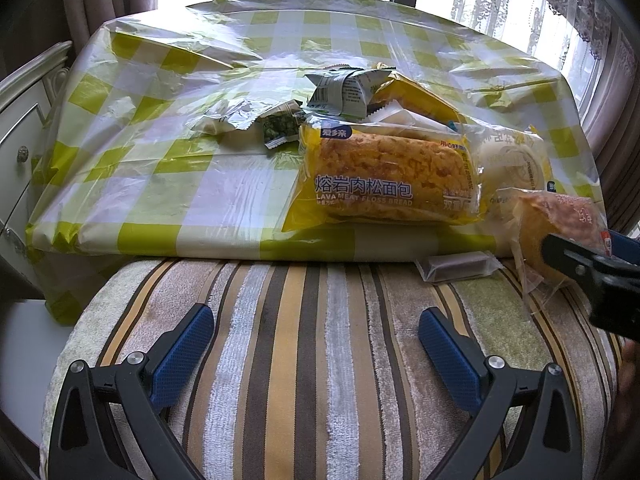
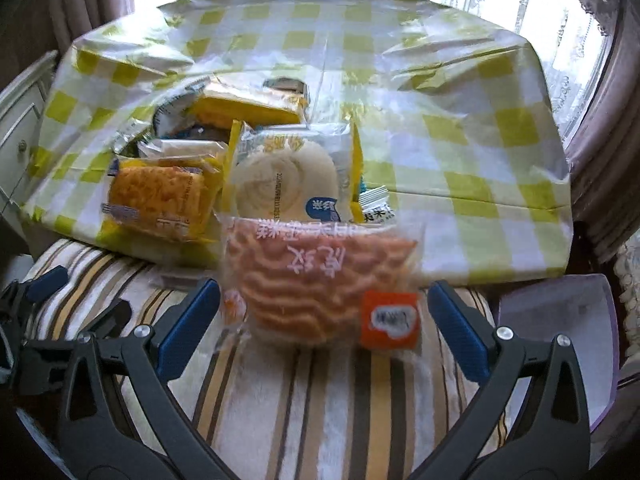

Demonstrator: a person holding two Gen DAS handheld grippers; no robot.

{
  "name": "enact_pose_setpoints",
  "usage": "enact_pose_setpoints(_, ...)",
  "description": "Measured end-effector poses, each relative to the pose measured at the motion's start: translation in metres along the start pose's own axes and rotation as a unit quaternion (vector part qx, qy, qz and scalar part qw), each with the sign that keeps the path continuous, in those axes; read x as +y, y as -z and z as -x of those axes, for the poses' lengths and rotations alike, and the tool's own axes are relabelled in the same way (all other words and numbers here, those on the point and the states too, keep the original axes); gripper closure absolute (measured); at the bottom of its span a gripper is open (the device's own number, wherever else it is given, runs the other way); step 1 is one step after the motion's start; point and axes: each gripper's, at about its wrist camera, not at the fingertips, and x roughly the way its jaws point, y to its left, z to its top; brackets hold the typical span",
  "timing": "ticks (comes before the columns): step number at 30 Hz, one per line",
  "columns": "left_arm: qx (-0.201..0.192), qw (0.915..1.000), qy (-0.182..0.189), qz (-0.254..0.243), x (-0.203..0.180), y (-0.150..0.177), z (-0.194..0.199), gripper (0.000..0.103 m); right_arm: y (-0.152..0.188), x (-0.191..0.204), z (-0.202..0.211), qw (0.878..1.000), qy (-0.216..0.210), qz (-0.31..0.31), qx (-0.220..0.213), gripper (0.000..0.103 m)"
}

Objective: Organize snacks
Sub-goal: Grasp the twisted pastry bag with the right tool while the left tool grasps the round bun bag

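- The snacks sit in a loose heap on the near edge of the table [image 1: 132, 184], under its yellow-green checked plastic cover: the lava meat floss bread [image 1: 384, 178] in front, a pale round swirl bun [image 2: 286, 184] beside it, small sachets behind.
- A striped cushion [image 1: 304, 360] lies just in front of the table, below both tools.
- The right gripper [image 2: 324, 320] has its jaws spread wide, one on each side of an orange-striped cake packet [image 2: 324, 284]. The packet leans from the table edge down onto the cushion; neither pad touches it, as far as I can tell.
- The left gripper [image 1: 316, 340] hangs over the bare cushion, jaws wide apart, holding nothing.
- A small dark wrapped bar [image 1: 456, 266] lies on the cushion at the foot of the heap.
- A lilac container [image 2: 560, 320] stands off to the right, perhaps the destination; I can't be sure.
- I'd judge this the start of a pick: the next move calls for closing gently on the packet's middle, since the soft cake would crush and the slick wrapper could slip.
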Motion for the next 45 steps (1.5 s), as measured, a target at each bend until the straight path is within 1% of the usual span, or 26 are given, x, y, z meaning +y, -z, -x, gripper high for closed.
enact_pose_setpoints(3, 0.000, 1.0000, 0.002, 0.000, 0.000, 0.000, 0.000, 0.000, 0.004, 0.001, -0.006, 1.000, -0.008, -0.003, 0.013, 0.000)
enact_pose_setpoints(6, -0.002, 1.0000, 0.007, 0.003, 0.001, 0.000, 0.000, 0.000, 0.005, -0.004, -0.008, 0.999, -0.028, -0.015, 0.010, 0.004)
enact_pose_setpoints(7, -0.003, 1.0000, 0.008, 0.004, 0.002, 0.000, 0.001, 0.000, 0.006, -0.006, -0.008, 0.999, -0.032, -0.018, 0.007, 0.008)
enact_pose_setpoints(9, -0.012, 0.9998, 0.013, 0.006, 0.002, 0.000, 0.004, 0.000, 0.007, -0.009, -0.007, 0.999, -0.041, -0.022, 0.003, 0.010)
enact_pose_setpoints(13, -0.024, 0.9983, 0.052, 0.012, 0.006, -0.006, 0.008, 0.000, 0.012, -0.014, -0.001, 0.998, -0.055, -0.032, -0.007, 0.013)
enact_pose_setpoints(17, -0.027, 0.9952, 0.086, 0.038, 0.010, -0.017, 0.008, 0.000, 0.018, -0.028, 0.008, 0.996, -0.069, -0.054, -0.019, 0.014)
enact_pose_setpoints(19, -0.038, 0.9934, 0.097, 0.047, 0.008, -0.023, 0.010, 0.000, 0.022, -0.036, 0.011, 0.995, -0.072, -0.067, -0.025, 0.014)
enact_pose_setpoints(20, -0.048, 0.9929, 0.098, 0.048, 0.004, -0.027, 0.013, 0.000, 0.025, -0.042, 0.014, 0.994, -0.075, -0.077, -0.028, 0.014)
enact_pose_setpoints(24, -0.077, 0.9886, 0.127, 0.026, -0.018, -0.042, 0.020, 0.000, 0.032, -0.066, 0.025, 0.989, -0.083, -0.110, -0.044, 0.014)
enact_pose_setpoints(28, -0.087, 0.9848, 0.150, -0.013, -0.054, -0.057, 0.018, 0.001, 0.041, -0.089, 0.034, 0.983, -0.091, -0.148, -0.055, 0.014)
enact_pose_setpoints(31, -0.089, 0.9824, 0.162, -0.028, -0.078, -0.072, 0.012, 0.001, 0.047, -0.108, 0.043, 0.979, -0.090, -0.169, -0.065, 0.014)
enact_pose_setpoints(35, -0.076, 0.9832, 0.161, -0.041, -0.107, -0.090, -0.005, 0.001, 0.058, -0.133, 0.050, 0.975, -0.084, -0.196, -0.068, 0.014)
enact_pose_setpoints(38, -0.050, 0.9882, 0.135, -0.054, -0.127, -0.102, -0.025, 0.001, 0.069, -0.155, 0.053, 0.970, -0.080, -0.221, -0.065, 0.014)
enact_pose_setpoints(40, -0.026, 0.9899, 0.126, -0.059, -0.134, -0.104, -0.038, 0.001, 0.075, -0.165, 0.055, 0.968, -0.076, -0.230, -0.066, 0.014)
enact_pose_setpoints(41, -0.014, 0.9910, 0.117, -0.064, -0.138, -0.105, -0.047, 0.001, 0.079, -0.171, 0.056, 0.967, -0.072, -0.234, -0.067, 0.014)
enact_pose_setpoints(42, -0.004, 0.9926, 0.100, -0.068, -0.143, -0.107, -0.056, 0.001, 0.083, -0.178, 0.057, 0.966, -0.068, -0.239, -0.068, 0.014)
enact_pose_setpoints(43, 0.002, 0.9929, 0.099, -0.066, -0.144, -0.104, -0.057, 0.006, 0.086, -0.182, 0.058, 0.966, -0.067, -0.242, -0.069, 0.014)
enact_pose_setpoints(44, 0.016, 0.9931, 0.101, -0.059, -0.143, -0.104, -0.064, 0.019, 0.089, -0.187, 0.058, 0.965, -0.065, -0.247, -0.068, 0.014)
enact_pose_setpoints(45, 0.019, 0.9930, 0.103, -0.054, -0.143, -0.105, -0.066, 0.022, 0.093, -0.194, 0.057, 0.962, -0.064, -0.255, -0.067, 0.014)
